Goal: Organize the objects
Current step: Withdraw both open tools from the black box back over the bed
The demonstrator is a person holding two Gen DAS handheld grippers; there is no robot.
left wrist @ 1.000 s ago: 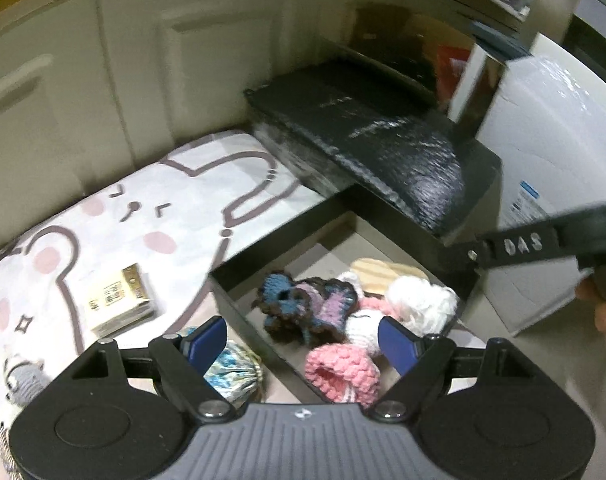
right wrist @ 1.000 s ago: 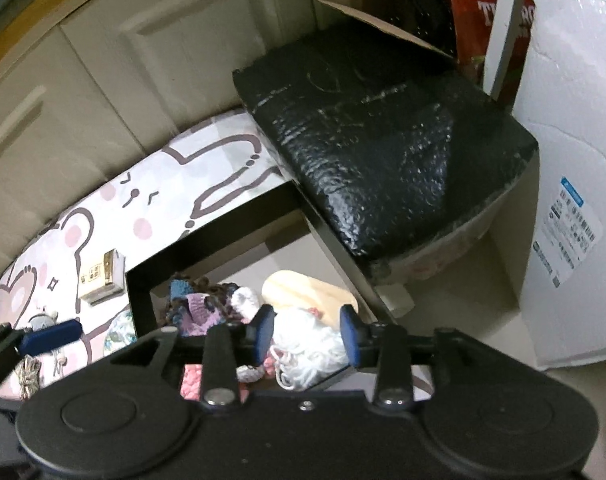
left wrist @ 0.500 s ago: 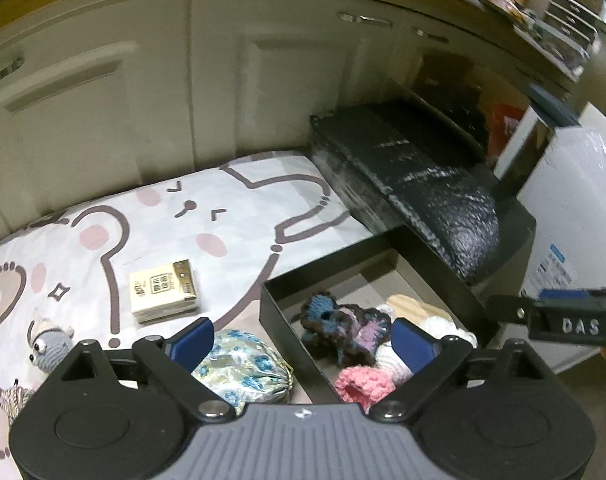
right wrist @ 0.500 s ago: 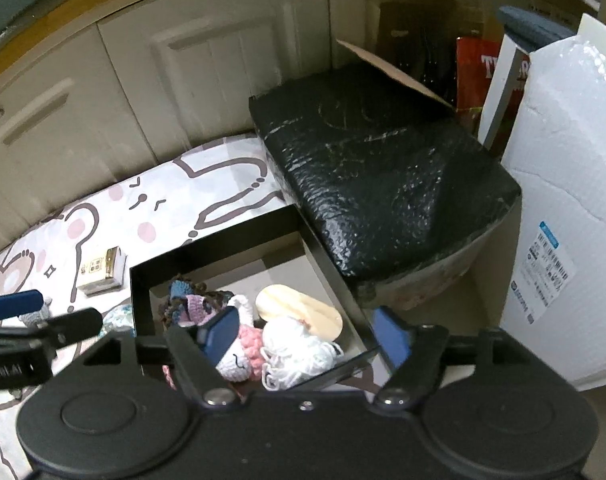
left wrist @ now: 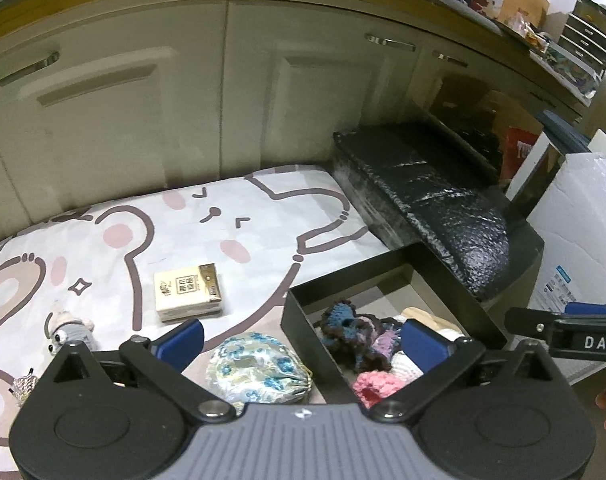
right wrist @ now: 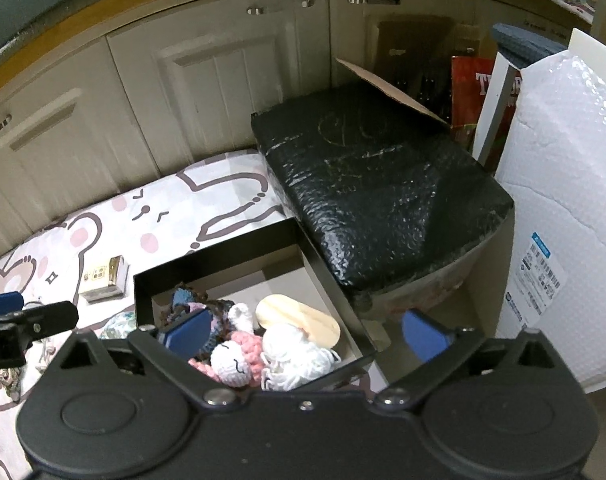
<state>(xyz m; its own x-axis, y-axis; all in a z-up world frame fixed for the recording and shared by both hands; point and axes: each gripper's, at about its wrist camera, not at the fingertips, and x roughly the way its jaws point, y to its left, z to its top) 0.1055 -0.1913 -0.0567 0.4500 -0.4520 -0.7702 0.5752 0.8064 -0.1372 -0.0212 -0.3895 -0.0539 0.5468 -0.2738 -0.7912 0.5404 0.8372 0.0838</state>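
A black open box (left wrist: 303, 306) (right wrist: 239, 250) sits on a cartoon-print mat (left wrist: 223, 232). It holds crochet toys: a blue-purple one (left wrist: 353, 330), a pink one (left wrist: 373, 386), white ones (right wrist: 291, 354) and a beige oval (right wrist: 299, 318). On the mat lie a floral pouch (left wrist: 259, 370), a small tissue pack (left wrist: 189, 292) (right wrist: 103, 278) and a grey crochet toy (left wrist: 69, 330). My left gripper (left wrist: 299, 338) is open and empty above the pouch and the box's left wall. My right gripper (right wrist: 303, 334) is open and empty above the box.
A black bubble-wrapped block (right wrist: 379, 196) (left wrist: 427, 204) lies right of the box. A white padded parcel (right wrist: 563, 216) stands at the far right. Cream cabinet doors (left wrist: 183, 120) close off the back. A small keychain item (left wrist: 23, 386) lies at the mat's left edge.
Both grippers have pulled up and back from the box. The right gripper, nearly shut a second ago, has opened wide. The left gripper stayed open.
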